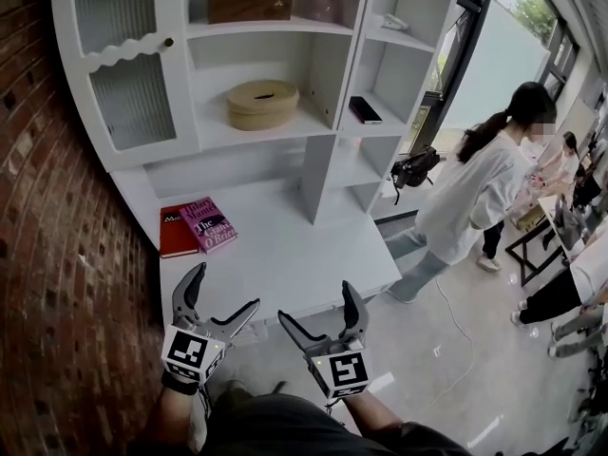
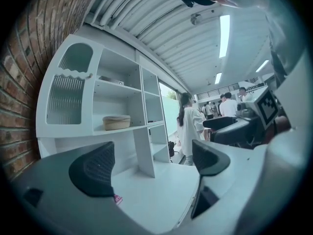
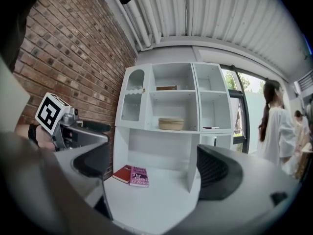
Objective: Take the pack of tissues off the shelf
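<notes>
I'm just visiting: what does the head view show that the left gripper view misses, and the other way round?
Only the head view shows the red book lying on the white counter. Only the left gripper view shows the ribbed ceiling with its strip light. Both show the white shelf unit, the round tan container on its middle shelf, and the person in white.

The shelf unit stands at the back of the counter, with the wall on its left. Two books lie touching at the counter's left rear. The round box sits on the middle shelf, and the crate sits on the shelf above. A flat device lies in the compartment right of the box. A person stands right of the unit. Your left gripper and right gripper hang before the counter's front edge.
</notes>
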`<state>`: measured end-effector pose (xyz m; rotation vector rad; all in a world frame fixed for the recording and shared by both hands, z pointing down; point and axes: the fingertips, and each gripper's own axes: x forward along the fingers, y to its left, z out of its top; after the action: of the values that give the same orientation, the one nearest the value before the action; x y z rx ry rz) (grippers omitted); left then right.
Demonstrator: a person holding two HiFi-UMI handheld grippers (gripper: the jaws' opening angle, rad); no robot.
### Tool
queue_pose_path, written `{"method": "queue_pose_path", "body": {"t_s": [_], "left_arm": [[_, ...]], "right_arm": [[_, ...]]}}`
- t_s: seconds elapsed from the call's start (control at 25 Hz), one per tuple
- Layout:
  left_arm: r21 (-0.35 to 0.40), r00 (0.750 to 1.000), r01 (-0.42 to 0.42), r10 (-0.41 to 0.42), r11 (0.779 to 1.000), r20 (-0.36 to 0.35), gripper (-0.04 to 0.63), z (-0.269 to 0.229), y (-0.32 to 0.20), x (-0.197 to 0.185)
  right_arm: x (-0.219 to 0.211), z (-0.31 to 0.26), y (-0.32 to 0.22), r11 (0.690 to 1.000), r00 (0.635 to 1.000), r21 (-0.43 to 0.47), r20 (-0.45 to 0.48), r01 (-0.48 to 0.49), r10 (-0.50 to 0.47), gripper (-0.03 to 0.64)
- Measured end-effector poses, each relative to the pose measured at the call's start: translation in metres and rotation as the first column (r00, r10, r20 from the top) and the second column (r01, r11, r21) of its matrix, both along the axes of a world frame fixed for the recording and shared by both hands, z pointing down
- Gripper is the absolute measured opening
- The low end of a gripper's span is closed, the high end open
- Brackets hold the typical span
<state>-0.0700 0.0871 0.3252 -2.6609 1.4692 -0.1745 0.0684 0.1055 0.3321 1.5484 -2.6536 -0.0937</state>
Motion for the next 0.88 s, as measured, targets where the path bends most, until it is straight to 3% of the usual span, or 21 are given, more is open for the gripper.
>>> {"method": "queue_pose_path", "body": {"t_s": [0.32, 0.88], "left_arm": [[-0.02, 1.0, 0.01, -0.01, 1.0, -0.013, 0.482, -0.003, -0.033, -0.004], [-0.011, 0.998, -0.055, 0.054, 0.998, -0.041, 0.482, -0.007, -0.132, -0.028]], "right_arm": [[-0.002, 0.007, -0.027, 1.0, 1.0, -0.022, 0.018, 0.015, -0.014, 0.549], [-0.035, -0.005, -0.116, 0.999, 0.999, -0.011, -0.011, -0.033, 0.033, 0.549]]}}
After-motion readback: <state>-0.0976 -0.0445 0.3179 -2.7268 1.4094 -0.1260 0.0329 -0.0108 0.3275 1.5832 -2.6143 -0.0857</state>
